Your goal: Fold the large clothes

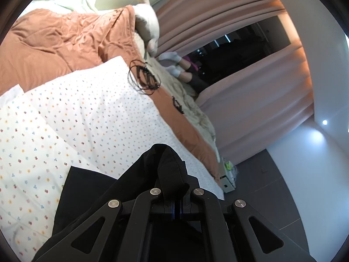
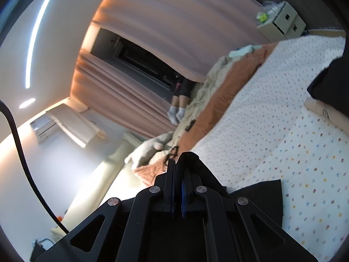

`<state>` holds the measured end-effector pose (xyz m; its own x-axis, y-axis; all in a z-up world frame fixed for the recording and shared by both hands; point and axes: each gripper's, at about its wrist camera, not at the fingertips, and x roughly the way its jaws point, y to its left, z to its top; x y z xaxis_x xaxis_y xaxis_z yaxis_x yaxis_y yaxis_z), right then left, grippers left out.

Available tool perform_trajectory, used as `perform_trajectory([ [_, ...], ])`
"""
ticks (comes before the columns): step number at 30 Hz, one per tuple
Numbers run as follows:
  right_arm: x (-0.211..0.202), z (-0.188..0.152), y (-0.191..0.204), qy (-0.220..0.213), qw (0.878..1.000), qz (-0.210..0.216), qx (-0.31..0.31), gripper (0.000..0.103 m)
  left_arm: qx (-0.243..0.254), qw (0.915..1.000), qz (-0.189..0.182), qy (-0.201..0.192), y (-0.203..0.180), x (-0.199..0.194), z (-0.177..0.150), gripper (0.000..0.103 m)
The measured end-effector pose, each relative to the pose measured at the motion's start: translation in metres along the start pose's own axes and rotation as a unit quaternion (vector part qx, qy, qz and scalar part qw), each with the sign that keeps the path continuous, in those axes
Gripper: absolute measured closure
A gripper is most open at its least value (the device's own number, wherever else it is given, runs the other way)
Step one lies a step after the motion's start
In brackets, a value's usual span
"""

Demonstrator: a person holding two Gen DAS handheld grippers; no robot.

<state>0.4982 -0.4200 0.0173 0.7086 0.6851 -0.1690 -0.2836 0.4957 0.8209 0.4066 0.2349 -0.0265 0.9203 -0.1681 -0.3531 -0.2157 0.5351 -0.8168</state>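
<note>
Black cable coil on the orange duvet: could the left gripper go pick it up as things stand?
Probably not: left gripper is shut on the black garment; the cable coil lies farther across the bed.

Both wrist views sit low over the flowered sheet (image 1: 76, 113), looking along their fingers across the bed; they share the pink curtains (image 2: 165, 21), upper right in the left view, upper centre in the right.
</note>
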Motion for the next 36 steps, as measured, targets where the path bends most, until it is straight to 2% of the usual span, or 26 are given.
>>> perform_trajectory([
  [6,0.044,-0.001,-0.039,0.021,0.999,-0.029,0.017,0.098,-0.021,0.999,0.034,0.021,0.037,0.054,0.0,0.102],
  [14,0.09,-0.008,-0.084,0.047,0.995,-0.077,0.03,0.098,-0.044,0.9924,0.099,0.058,0.082,0.115,-0.008,0.101],
  [15,0.094,-0.009,-0.088,0.051,0.995,-0.085,0.032,0.098,-0.048,0.9915,0.102,0.065,0.086,0.121,-0.008,0.101],
  [17,0.106,-0.009,-0.096,0.062,0.991,-0.116,0.031,0.097,-0.057,0.9892,0.111,0.077,0.094,0.13,-0.007,0.093],
  [18,0.11,-0.009,-0.1,0.063,0.99,-0.127,0.029,0.087,-0.06,0.9882,0.117,0.078,0.097,0.131,-0.007,0.078],
  [19,0.11,-0.009,-0.102,0.06,0.988,-0.14,0.028,0.075,-0.062,0.9876,0.124,0.074,0.099,0.131,-0.008,0.056],
  [20,0.108,-0.008,-0.104,0.054,0.986,-0.158,0.024,0.039,-0.06,0.9876,0.128,0.068,0.1,0.13,-0.006,0.046],
  [21,0.104,-0.008,-0.104,0.044,0.984,-0.171,0.02,0.019,-0.056,0.9879,0.133,0.057,0.1,0.125,-0.006,0.031],
  [22,0.097,-0.008,-0.101,0.031,0.983,-0.179,0.011,0.018,-0.05,0.9882,0.137,0.045,0.098,0.119,-0.007,0.025],
  [24,0.088,-0.009,-0.098,0.035,0.982,-0.183,0.002,0.018,-0.041,0.9884,0.14,0.042,0.097,0.112,-0.008,0.024],
  [27,0.077,-0.015,-0.097,0.044,0.979,-0.198,-0.004,0.018,-0.033,0.9865,0.148,0.062,0.101,0.106,-0.015,0.024],
  [31,0.062,-0.032,-0.093,0.078,0.966,-0.244,-0.037,0.018,-0.005,0.9803,0.179,0.084,0.108,0.09,-0.029,0.024],
  [36,0.053,-0.055,-0.092,0.127,0.952,-0.271,-0.065,0.019,0.009,0.9737,0.201,0.108,0.121,0.068,-0.046,0.025],
])
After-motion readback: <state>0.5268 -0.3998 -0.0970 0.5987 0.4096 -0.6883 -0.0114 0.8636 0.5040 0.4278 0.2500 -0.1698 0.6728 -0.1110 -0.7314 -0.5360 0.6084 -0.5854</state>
